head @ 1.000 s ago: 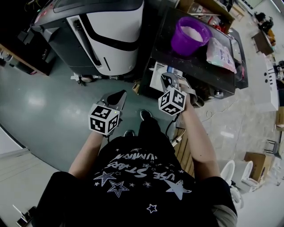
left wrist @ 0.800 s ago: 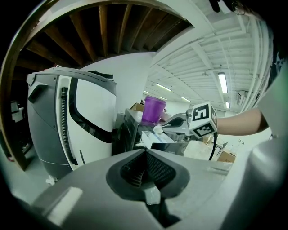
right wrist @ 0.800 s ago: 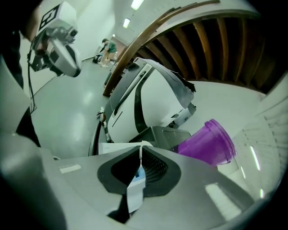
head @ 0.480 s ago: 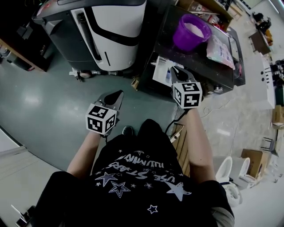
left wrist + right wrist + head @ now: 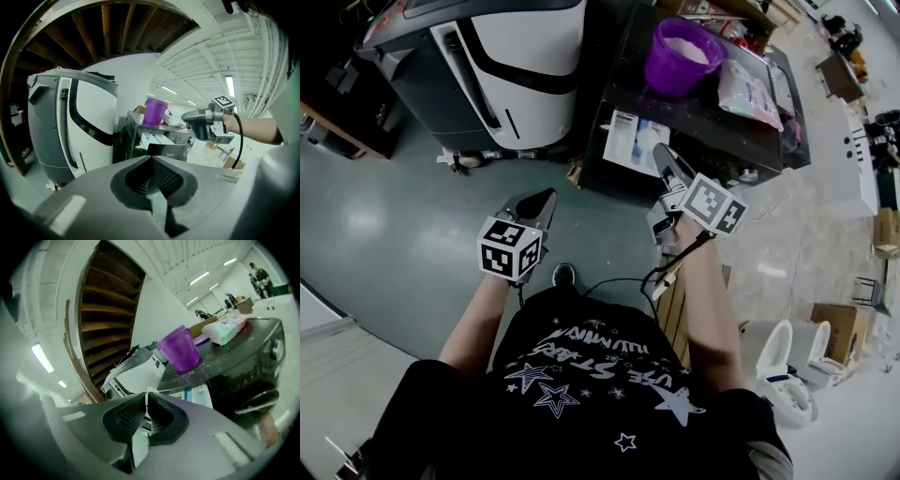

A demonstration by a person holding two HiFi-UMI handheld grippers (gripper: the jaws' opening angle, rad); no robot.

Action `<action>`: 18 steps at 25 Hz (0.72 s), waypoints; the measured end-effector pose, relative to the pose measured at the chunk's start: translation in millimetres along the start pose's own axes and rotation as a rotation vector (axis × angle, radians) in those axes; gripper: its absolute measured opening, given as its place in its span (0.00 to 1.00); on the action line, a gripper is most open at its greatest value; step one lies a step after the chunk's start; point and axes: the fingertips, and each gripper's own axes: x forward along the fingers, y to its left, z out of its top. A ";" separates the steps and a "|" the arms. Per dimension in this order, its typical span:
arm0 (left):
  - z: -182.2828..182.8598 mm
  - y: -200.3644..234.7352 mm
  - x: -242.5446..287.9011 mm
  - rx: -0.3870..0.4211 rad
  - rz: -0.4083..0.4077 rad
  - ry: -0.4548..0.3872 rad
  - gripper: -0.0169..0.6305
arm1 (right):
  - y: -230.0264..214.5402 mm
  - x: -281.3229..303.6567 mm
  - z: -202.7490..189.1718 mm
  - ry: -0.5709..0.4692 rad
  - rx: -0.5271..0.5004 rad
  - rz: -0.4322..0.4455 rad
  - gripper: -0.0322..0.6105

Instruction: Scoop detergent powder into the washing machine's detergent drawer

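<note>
Just left claw (image 5: 544, 196), right claw (image 5: 660, 153) (two)

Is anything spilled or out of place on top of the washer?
Yes: white specks lie scattered on the dark washer top around the purple bucket base, probably spilled detergent powder.

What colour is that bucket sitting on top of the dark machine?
The bucket is purple, clearest in the right gripper view.
</note>
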 end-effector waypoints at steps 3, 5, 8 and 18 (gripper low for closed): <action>-4.1 -20.6 2.8 0.003 -0.002 0.008 0.03 | -6.4 -25.2 -6.8 -0.002 0.059 0.019 0.11; -8.8 -37.7 3.7 0.008 -0.010 0.020 0.03 | -9.6 -44.3 -11.6 0.000 0.081 0.027 0.11; -15.8 -64.8 5.1 0.026 -0.023 0.039 0.03 | -13.4 -73.6 -17.8 -0.005 0.105 0.043 0.11; -30.8 -160.3 -9.4 0.073 -0.018 0.024 0.03 | -30.8 -171.3 -34.2 -0.037 0.184 0.103 0.11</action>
